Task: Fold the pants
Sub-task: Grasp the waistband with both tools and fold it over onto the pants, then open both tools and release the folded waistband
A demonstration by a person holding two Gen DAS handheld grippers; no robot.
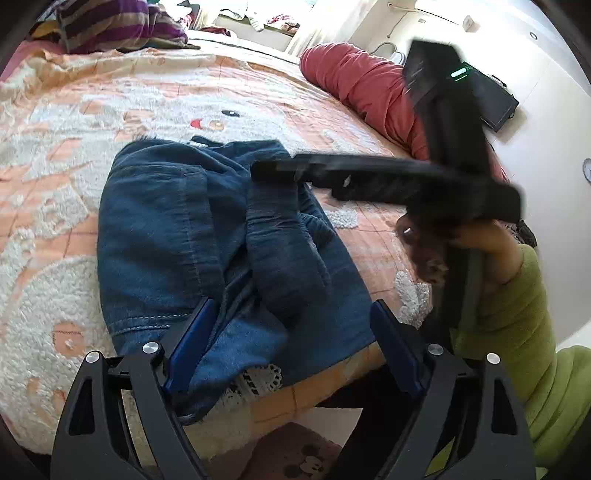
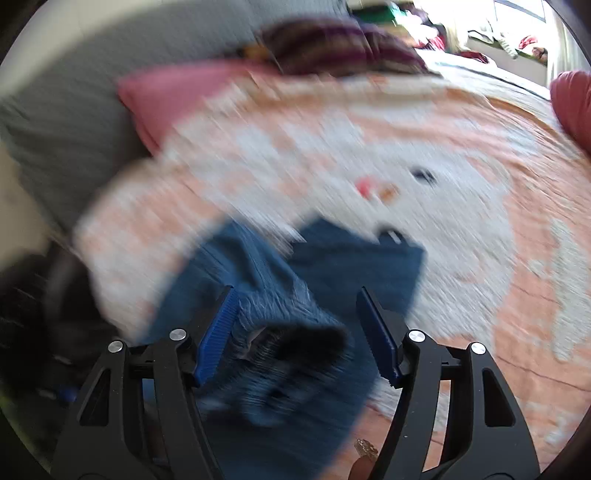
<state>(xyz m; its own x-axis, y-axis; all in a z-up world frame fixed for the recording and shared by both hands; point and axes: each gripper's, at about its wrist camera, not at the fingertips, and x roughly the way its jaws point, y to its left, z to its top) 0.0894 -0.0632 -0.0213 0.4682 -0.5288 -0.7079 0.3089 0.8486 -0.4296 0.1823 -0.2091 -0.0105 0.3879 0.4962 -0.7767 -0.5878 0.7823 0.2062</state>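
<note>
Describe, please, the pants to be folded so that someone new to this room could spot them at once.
Find the bed with the peach-and-white fluffy bedspread that fills most of the left wrist view. Near its front edge lie the pants, a bunched heap of blue denim with visible stitched seams. They are the only blue cloth on the bed; the red bolster and the striped purple blanket lie farther back.

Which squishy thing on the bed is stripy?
The purple striped pillow at the far end of the bed. The red bolster and the pink pillow are plain.
</note>
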